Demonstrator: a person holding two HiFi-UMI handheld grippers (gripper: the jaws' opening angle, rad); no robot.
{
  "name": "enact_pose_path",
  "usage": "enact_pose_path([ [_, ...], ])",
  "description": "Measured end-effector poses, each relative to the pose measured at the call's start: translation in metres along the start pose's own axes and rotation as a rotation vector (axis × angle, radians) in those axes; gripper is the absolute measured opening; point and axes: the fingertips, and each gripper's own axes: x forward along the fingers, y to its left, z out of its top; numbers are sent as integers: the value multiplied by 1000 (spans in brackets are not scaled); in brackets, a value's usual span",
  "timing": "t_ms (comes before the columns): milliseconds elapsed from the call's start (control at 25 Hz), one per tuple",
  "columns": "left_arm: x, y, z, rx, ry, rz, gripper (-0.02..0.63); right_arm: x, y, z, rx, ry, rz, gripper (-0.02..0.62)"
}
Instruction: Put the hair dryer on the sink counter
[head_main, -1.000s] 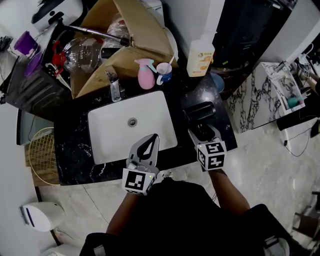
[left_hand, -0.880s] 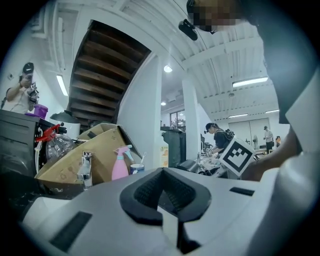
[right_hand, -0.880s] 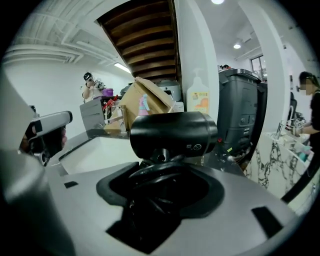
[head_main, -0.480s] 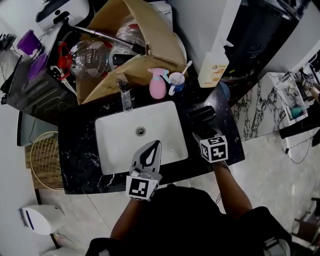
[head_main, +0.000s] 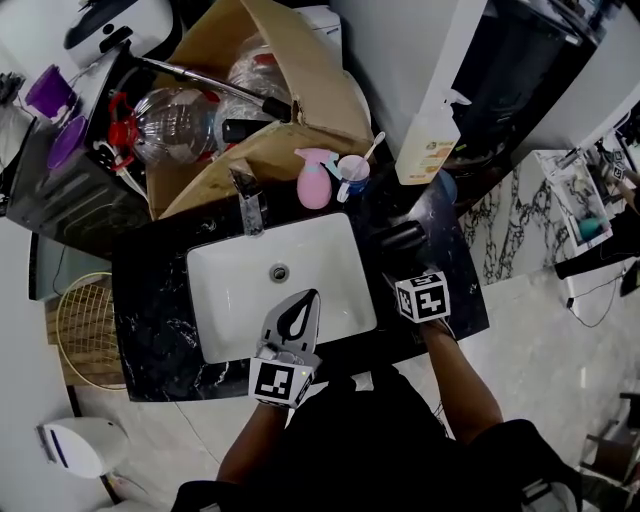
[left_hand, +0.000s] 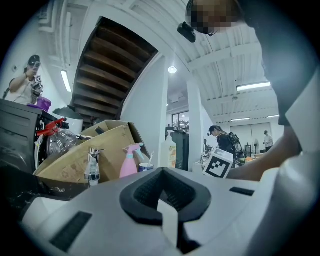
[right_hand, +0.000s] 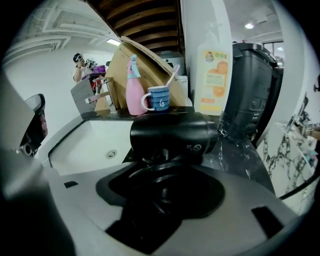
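One overview, head view: I see a black bench (head_main: 150, 300) with a white basin (head_main: 230, 290) set into it and a faucet (head_main: 248, 205) at its back edge.
Left side, head view: the left hand-held gripper (head_main: 311, 297) hangs over the front part of the basin, its jaws drawn to a single point.
Right side, head view: the right hand-held gripper (head_main: 402, 268) sits over the bench just right of the basin, pointing at the hair dryer (head_main: 398, 238).
Hair dryer, head view: it is black and lies over the bench strip right of the basin; I cannot tell whether it touches the surface.
Back of bench, head view: a pink spray bottle (head_main: 314, 187), a blue mug (head_main: 352, 168) and a soap bottle (head_main: 428, 135) stand there, with a cardboard box (head_main: 290, 80) behind them.
Left gripper view: the jaws are pressed together with nothing between them; beyond them I see the faucet, spray bottle and box.
Right gripper view: the jaws are clamped on the hair dryer's dark lower part, with its barrel lying crosswise just ahead, the basin to its left and the mug and soap bottle behind.
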Motion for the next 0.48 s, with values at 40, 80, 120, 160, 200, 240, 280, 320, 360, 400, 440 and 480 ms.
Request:
enact_pose_path([
  [40, 2, -1, -1, 2, 2, 0, -3, 1, 0, 0, 3, 3, 7, 258],
  [80, 4, -1, -2, 2, 5, 1, -3, 1, 1, 1, 1, 3, 13, 258],
  [120, 6, -3, -3, 1, 3, 1, -3, 0, 2, 2, -6, -1, 15, 258],
  [160, 7, -5, -4, -3, -4, 0, -3, -2, 2, 4, -14, -10, 14, 264],
  [200, 8, -7, -4, -9, -10, 0, -3, -5, 2, 6, -20, -24, 11, 278],
  [240, 9, -10, -4, -16, -12, -1, -3, -10, 2, 9, -23, -41, 7, 279],
  [280, 10, -12, -5, -21, -11, -2, -3, -17, 2, 12, -26, -60, 5, 282],
  [320, 11, -14, -4, -21, -11, -3, -3, -24, 3, 16, -31, -79, 6, 282],
  [360, 13, -16, -4, -19, -10, -3, -3, -32, 5, 20, -39, -101, 8, 282],
  [400, 14, -17, -4, -17, -9, -3, -3, -40, 6, 25, -51, -124, 12, 282],
  [440, 15, -18, -3, -17, -8, -1, -3, -49, 9, 31, -64, -150, 17, 282],
  [480, 15, -19, -2, -18, -6, 2, -3, -58, 12, 36, -76, -179, 25, 282],
])
